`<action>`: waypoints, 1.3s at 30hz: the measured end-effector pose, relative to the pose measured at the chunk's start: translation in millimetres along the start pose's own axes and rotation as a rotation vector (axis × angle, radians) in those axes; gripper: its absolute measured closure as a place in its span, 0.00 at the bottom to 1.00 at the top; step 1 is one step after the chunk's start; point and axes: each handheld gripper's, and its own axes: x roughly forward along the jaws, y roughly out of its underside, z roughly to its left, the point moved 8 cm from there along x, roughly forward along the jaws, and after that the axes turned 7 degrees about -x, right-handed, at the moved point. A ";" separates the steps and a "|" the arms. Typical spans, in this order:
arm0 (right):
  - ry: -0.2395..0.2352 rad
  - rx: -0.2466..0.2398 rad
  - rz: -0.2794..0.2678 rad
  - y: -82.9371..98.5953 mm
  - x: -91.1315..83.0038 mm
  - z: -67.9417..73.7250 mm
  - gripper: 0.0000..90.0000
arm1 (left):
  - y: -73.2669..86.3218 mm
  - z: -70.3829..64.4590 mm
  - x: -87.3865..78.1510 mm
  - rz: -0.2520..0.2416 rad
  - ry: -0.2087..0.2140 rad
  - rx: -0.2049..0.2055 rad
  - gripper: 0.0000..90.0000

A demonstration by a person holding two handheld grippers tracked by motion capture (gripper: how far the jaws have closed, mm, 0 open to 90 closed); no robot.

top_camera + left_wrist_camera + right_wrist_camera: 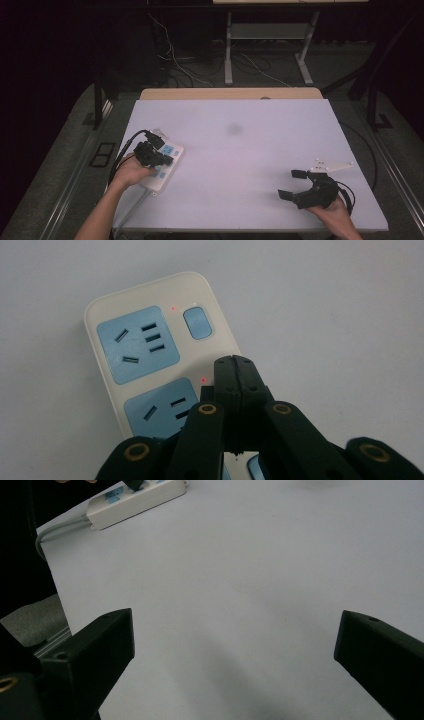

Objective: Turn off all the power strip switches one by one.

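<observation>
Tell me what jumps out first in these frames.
The white power strip with blue sockets at the table's left edge, two small red lights glowing on it. The left gripper sits on it, jaws closed together beside the second socket. The right gripper rests at the near right of the bare white table, jaws spread wide on nothing.

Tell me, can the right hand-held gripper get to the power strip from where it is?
Probably yes. The right hand-held gripper is open, and bare white table lies between it and the power strip, though the left hand-held gripper already sits over it.
</observation>
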 end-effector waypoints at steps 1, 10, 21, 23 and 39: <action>-0.001 -0.001 0.000 0.0 0.2 0.2 0.03 | -0.1 -0.1 0.1 -0.001 0.000 -0.002 0.99; -0.003 -0.005 0.003 0.1 0.2 1.0 0.03 | 2.8 2.1 -0.1 -0.040 0.039 -0.059 0.99; -0.003 -0.005 -0.001 -0.6 -0.1 1.4 0.03 | 3.4 2.7 0.5 -0.037 0.039 -0.082 0.99; -0.004 -0.005 -0.001 -0.7 -0.2 1.7 0.03 | 3.7 2.9 1.1 -0.035 0.038 -0.081 0.99; -0.003 -0.003 -0.006 -1.0 -0.7 0.5 0.03 | 5.4 1.2 0.5 -0.069 0.003 -0.112 0.99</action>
